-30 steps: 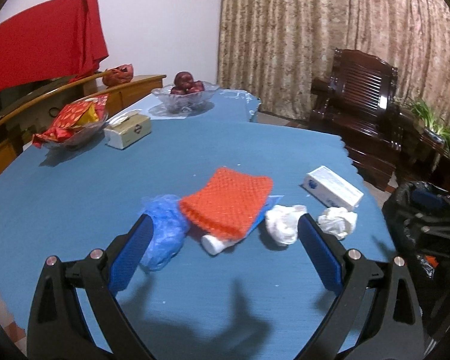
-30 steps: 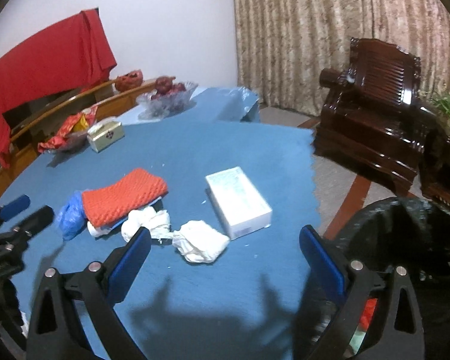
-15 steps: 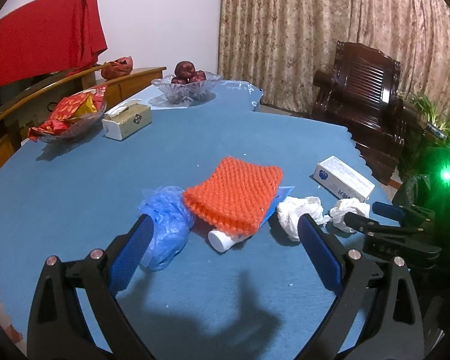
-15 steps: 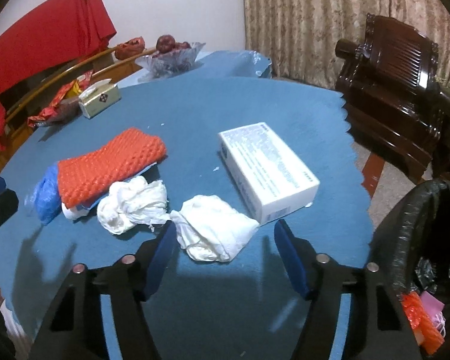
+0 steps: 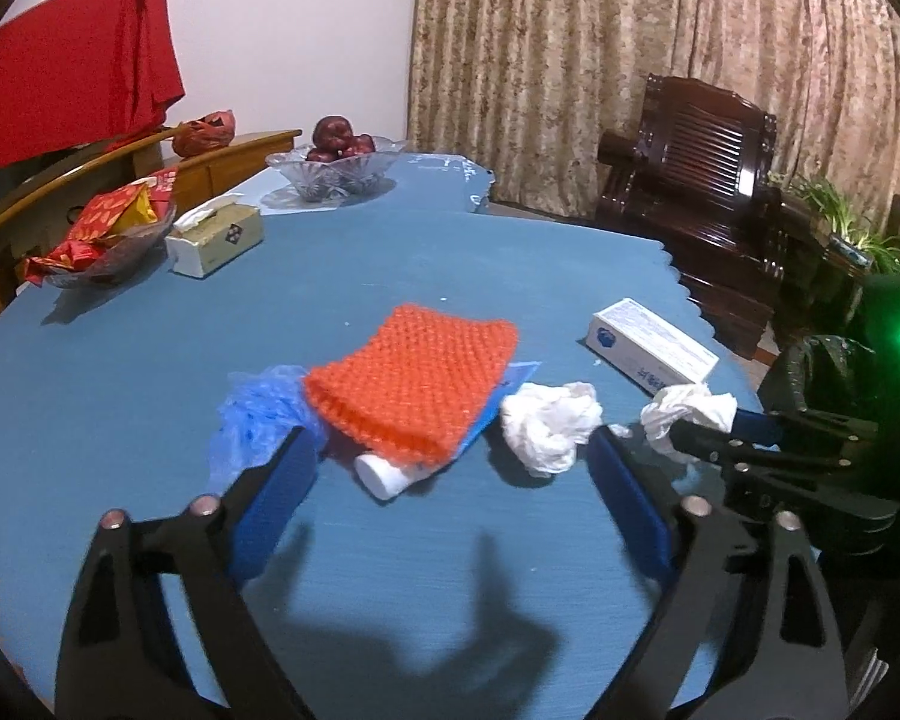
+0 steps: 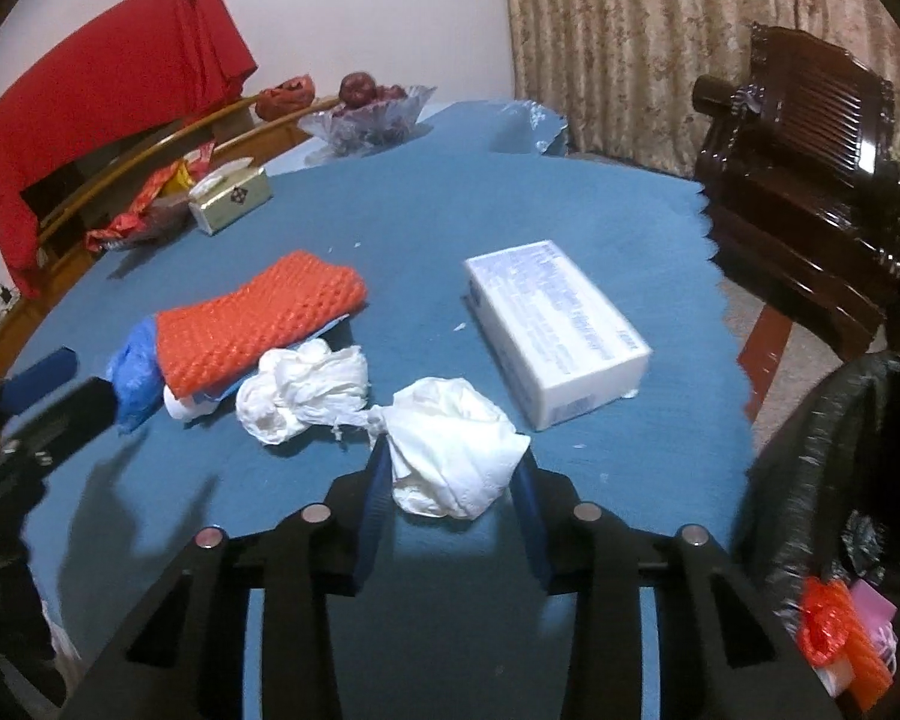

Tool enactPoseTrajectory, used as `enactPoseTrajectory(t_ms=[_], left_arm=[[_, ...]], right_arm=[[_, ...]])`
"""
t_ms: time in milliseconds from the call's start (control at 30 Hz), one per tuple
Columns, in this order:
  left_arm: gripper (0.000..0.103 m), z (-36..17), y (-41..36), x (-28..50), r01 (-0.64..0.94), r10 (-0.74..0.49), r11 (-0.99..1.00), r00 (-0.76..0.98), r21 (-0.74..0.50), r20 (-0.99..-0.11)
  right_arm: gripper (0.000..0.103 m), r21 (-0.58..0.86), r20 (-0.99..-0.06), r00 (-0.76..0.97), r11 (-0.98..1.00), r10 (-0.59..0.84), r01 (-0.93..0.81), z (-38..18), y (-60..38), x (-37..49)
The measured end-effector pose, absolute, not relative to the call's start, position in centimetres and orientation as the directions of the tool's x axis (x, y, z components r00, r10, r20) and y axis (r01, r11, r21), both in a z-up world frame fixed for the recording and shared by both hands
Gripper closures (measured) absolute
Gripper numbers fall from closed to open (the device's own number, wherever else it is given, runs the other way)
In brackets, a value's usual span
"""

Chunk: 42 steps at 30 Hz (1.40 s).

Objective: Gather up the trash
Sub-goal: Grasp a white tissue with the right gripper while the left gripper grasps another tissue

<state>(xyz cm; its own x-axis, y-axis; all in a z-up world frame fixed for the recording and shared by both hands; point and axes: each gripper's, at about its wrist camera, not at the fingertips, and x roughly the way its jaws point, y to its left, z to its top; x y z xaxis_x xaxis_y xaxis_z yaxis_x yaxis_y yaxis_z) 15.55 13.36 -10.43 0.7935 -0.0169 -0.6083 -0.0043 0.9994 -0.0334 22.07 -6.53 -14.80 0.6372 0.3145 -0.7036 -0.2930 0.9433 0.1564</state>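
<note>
My right gripper point(image 6: 453, 468): jaws have just been closing, and now stand narrow on either side of a crumpled white tissue wad point(image 6: 450, 450), the blue pads against its flanks, the wad resting on the blue tablecloth point(image 6: 450, 204).

My left gripper point(image 5: 450, 468): jaws wide, having just narrowed a little, gripping nothing. Between its pads lie the end of a small white tube point(image 5: 384, 474) and the near edge of an orange foam net sleeve point(image 5: 414, 378).

Trash on the table, counted:
- White tissue wads, two: the one in my right jaws; a second wad point(image 6: 303, 390) just beside it to the left, the two joined or touching at a twisted tail.
- Orange net sleeve, one: dimpled, flat, lying over the tube and a blue card.
- Blue plastic film point(image 5: 258, 414), one crumpled piece, touching the sleeve's left end and my left pad.
- White box point(image 6: 555, 330) with fine blue print, one, flat, near the table's right edge.

Other items: tissue box point(image 5: 216, 237), one; glass bowl of dark red fruit point(image 5: 336, 165), one; dish of red wrappers point(image 5: 108, 234), one. All at the far side, well apart from the trash.

Edges and room: scalloped cloth edge point(image 6: 711, 240) to the right of the box; black-lined bin point(image 6: 840, 480) below it, orange and pink scraps inside. Bare cloth between the trash cluster and far items.
</note>
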Motion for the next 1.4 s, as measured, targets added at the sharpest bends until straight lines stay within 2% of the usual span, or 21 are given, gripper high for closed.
enactPoseTrajectory(t_ms=[267,467,767,833,900,1000,1100,1400], left_arm=[[0.03,-11.5,10.2,17.4,0.07,-0.094,0.996,0.774,-0.062,-0.626],[0.04,-13.5,8.3,20.0,0.078,-0.096,0.995,0.74,-0.057,-0.666],[0.041,-15.3,7.9,22.9,0.042,-0.08,0.997,0.704,-0.071,-0.706],[0.049,-15.4,7.8,23.3,0.039,-0.077,0.997,0.7,-0.07,-0.71],[0.063,-15.5,7.9,23.6,0.033,-0.082,0.996,0.691,-0.082,-0.718],[0.071,-15.3,8.0,23.4,0.03,-0.082,0.996,0.693,-0.084,-0.716],[0.075,-14.8,8.2,22.7,0.03,-0.081,0.996,0.709,-0.085,-0.701],[0.076,-11.6,8.3,18.9,0.047,-0.092,0.995,0.759,-0.086,-0.645]], right_arm=[[0.065,0.173,-0.679,0.674,0.956,0.29,-0.237,-13.0,-9.3,21.8],[0.065,0.184,-0.677,0.679,0.959,0.284,-0.217,-12.8,-10.3,22.3],[0.065,0.185,-0.687,0.671,0.96,0.278,-0.209,-13.7,-10.7,22.9],[0.065,0.186,-0.689,0.669,0.96,0.278,-0.208,-13.8,-10.6,23.0],[0.065,0.187,-0.691,0.667,0.96,0.279,-0.208,-13.9,-10.6,23.1],[0.065,0.185,-0.69,0.668,0.96,0.28,-0.211,-13.9,-10.5,23.0],[0.065,0.183,-0.686,0.671,0.959,0.281,-0.215,-13.6,-10.5,22.8],[0.065,0.19,-0.663,0.69,0.957,0.291,-0.221,-12.1,-10.5,21.7]])
